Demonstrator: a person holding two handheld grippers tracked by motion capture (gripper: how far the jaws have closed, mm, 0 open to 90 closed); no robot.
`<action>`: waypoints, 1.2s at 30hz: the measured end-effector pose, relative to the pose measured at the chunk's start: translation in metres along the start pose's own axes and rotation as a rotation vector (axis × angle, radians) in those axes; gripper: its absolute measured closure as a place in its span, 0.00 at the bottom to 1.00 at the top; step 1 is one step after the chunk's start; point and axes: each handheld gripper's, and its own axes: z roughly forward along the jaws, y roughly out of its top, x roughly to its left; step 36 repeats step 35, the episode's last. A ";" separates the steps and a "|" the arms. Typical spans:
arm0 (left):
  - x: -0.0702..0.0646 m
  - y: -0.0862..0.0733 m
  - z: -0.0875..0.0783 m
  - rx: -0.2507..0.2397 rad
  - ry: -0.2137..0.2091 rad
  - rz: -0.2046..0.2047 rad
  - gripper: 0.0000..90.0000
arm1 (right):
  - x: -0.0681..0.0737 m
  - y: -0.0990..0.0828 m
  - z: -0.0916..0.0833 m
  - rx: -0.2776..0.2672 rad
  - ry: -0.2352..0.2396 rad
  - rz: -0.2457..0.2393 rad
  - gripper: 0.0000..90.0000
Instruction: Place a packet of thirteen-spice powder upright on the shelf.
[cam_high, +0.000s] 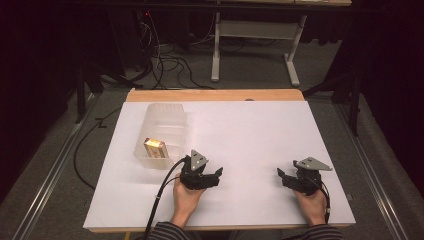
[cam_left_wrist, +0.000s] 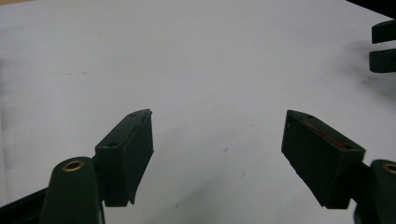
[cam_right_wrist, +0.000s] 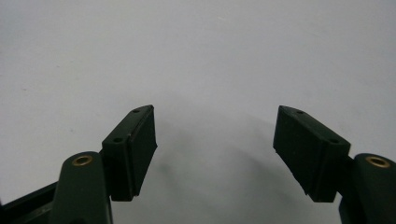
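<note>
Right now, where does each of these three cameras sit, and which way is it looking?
High view: above the person's side, looking down at the white table; both hands show, left tongs and right tongs.
Left gripper view: rides the left tongs, facing across the table.
Right gripper view: rides the right tongs, facing bare table.
Shared: the left gripper view catches the right tongs.

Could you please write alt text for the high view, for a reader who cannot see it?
A person's hands rest two open grippers, the left gripper and right gripper, on a white table. A clear plastic bin at the left holds a small yellow box.
</note>
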 end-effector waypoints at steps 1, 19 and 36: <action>0.000 -0.001 0.003 0.000 0.002 0.000 0.28 | 0.000 0.000 0.000 0.000 0.000 0.000 0.34; 0.002 -0.008 0.014 -0.004 0.042 0.026 0.28 | 0.000 0.000 0.000 0.003 0.000 -0.004 0.34; 0.003 -0.018 0.016 -0.012 0.061 0.018 0.27 | 0.001 0.000 0.000 0.004 -0.002 -0.002 0.34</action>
